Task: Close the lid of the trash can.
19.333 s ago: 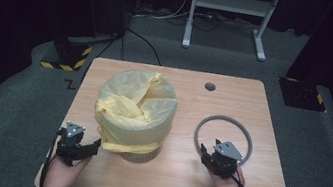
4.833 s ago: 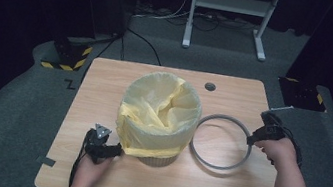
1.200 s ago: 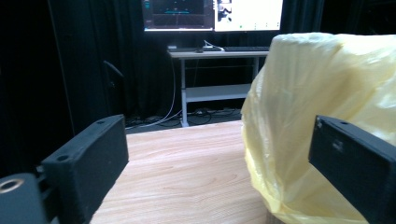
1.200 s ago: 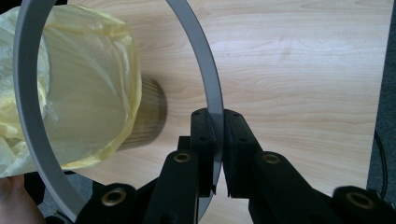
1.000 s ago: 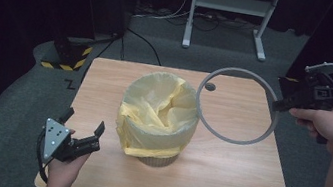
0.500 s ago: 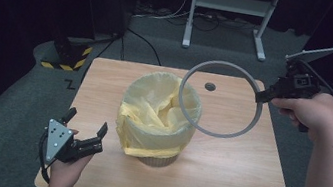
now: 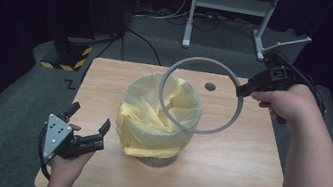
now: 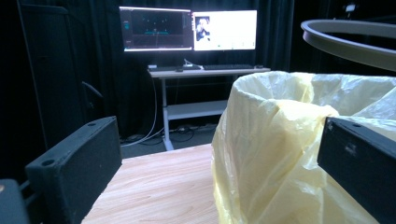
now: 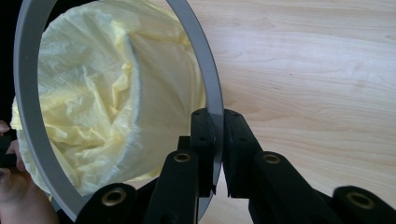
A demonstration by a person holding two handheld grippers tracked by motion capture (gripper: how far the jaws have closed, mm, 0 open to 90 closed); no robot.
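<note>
Wooden table (image 7: 241, 186): light woodgrain top on a dark grey carpeted floor (image 7: 9, 114); a small dark round disc (image 7: 210, 86) sits near its far edge.

Bin with yellow liner (image 7: 155, 117): round waste bin standing upright near the middle of the table, its yellow plastic bag folded over the rim and bunched loosely inside. In the left gripper view the bag (image 8: 280, 154) stands just beyond the jaws, rim uppermost.

Grey ring (image 7: 200, 95): thin, flat, round hoop, held in the air above the far right part of the bin mouth, tilted, clear of the liner. In the right gripper view the ring (image 9: 205, 79) frames the bin's opening; in the left gripper view an arc of it (image 8: 345, 42) hangs above the bag's rim.

Right gripper (image 7: 248, 89): raised over the far right side of the table, jaws pressed together on the ring's edge, pinching it at its right side; the right gripper view (image 9: 219, 154) shows the hoop's band clamped between the two black pads.

Left gripper (image 7: 85, 129): low over the near left corner of the table, jaws spread wide with nothing between them, pointing toward the bin.

Background: a desk with two lit monitors (image 8: 187, 29).
</note>
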